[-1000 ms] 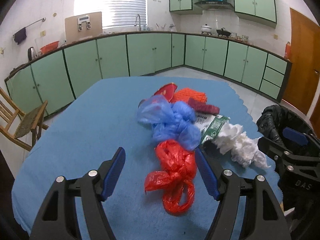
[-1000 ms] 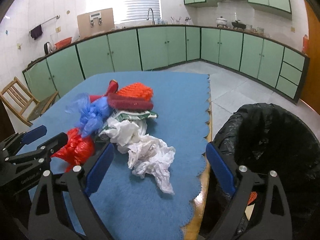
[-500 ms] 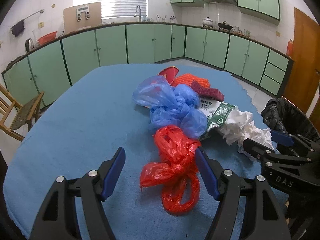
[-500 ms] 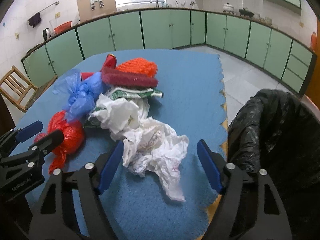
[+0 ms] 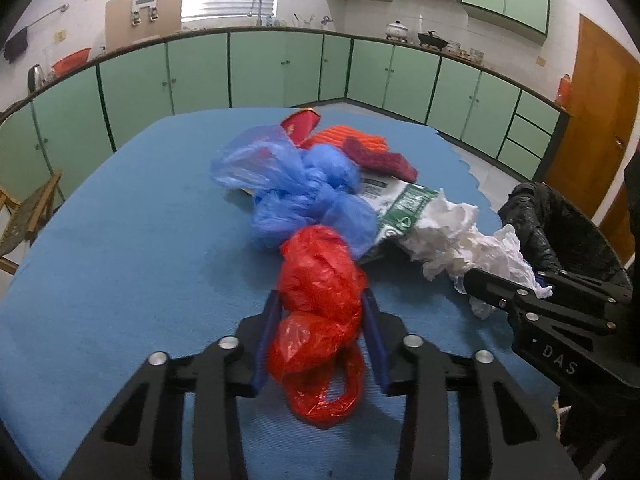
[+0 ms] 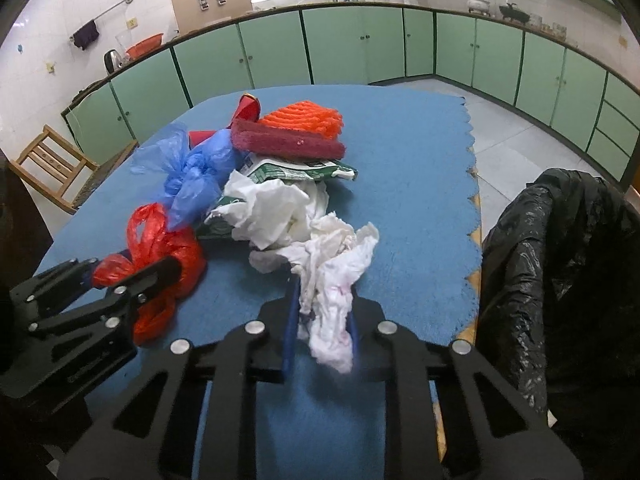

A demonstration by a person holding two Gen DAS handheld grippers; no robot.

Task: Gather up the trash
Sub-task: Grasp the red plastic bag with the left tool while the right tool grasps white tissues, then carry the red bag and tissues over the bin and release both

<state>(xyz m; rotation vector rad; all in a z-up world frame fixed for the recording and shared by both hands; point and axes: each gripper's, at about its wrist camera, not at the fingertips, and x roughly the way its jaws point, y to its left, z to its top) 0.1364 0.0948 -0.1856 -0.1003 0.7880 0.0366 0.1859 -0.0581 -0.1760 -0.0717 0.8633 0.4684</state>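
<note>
Both grippers grip trash on my blue tablecloth [image 5: 120, 260]: my left gripper [image 5: 320, 312] clamps the red plastic bag [image 5: 320, 280] at the pile's near end, my right gripper [image 6: 322, 312] pinches the white crumpled tissue [image 6: 332, 272], near the black-lined trash bin [image 6: 560, 260] on the right

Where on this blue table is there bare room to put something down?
Bare blue tablecloth lies left of the blue bag and red bag, and behind the orange mesh. Crowded: the middle strip, through the white tissue.
</note>
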